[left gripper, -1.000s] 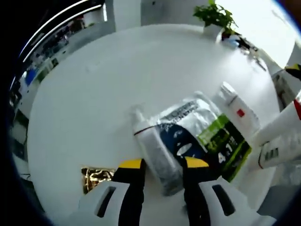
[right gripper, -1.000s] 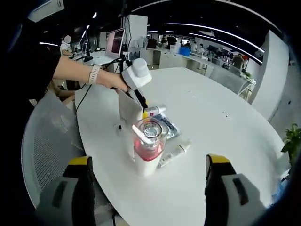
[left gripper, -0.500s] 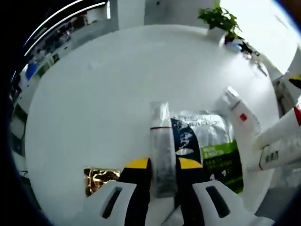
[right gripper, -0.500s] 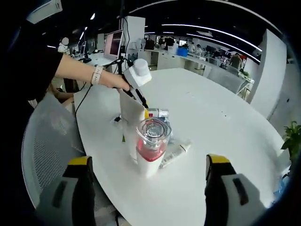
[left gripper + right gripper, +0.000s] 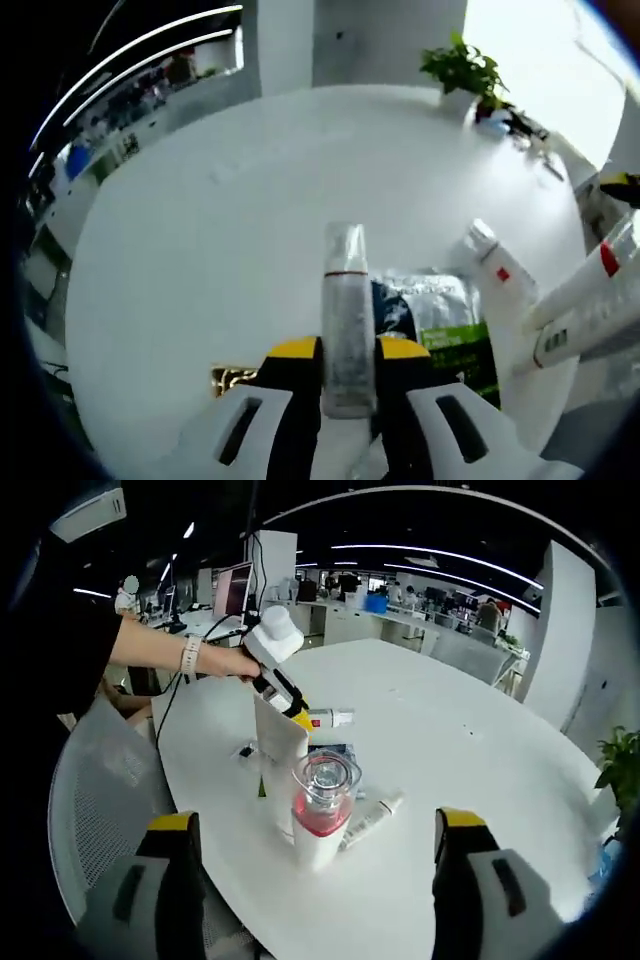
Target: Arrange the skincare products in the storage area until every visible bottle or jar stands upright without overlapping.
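Note:
My left gripper is shut on a slim frosted bottle with a red band and a clear cap, held off the white table. In the right gripper view that bottle sticks out sideways from the left gripper, above a flat sachet. The green and dark blue sachet lies flat just right of the held bottle. A white tube with a red mark lies beside it. My right gripper is open, wide of a pink bottle with a clear cap that stands upright.
A tall white pack stands next to the pink bottle, and a tube lies on the table right of it. White containers rise at the right. A gold foil piece lies near my left jaw. A potted plant stands at the far edge.
My left gripper closed on the frosted bottle that lay across the sachet and lifted it off the table. The right gripper stayed open and drew back slightly.

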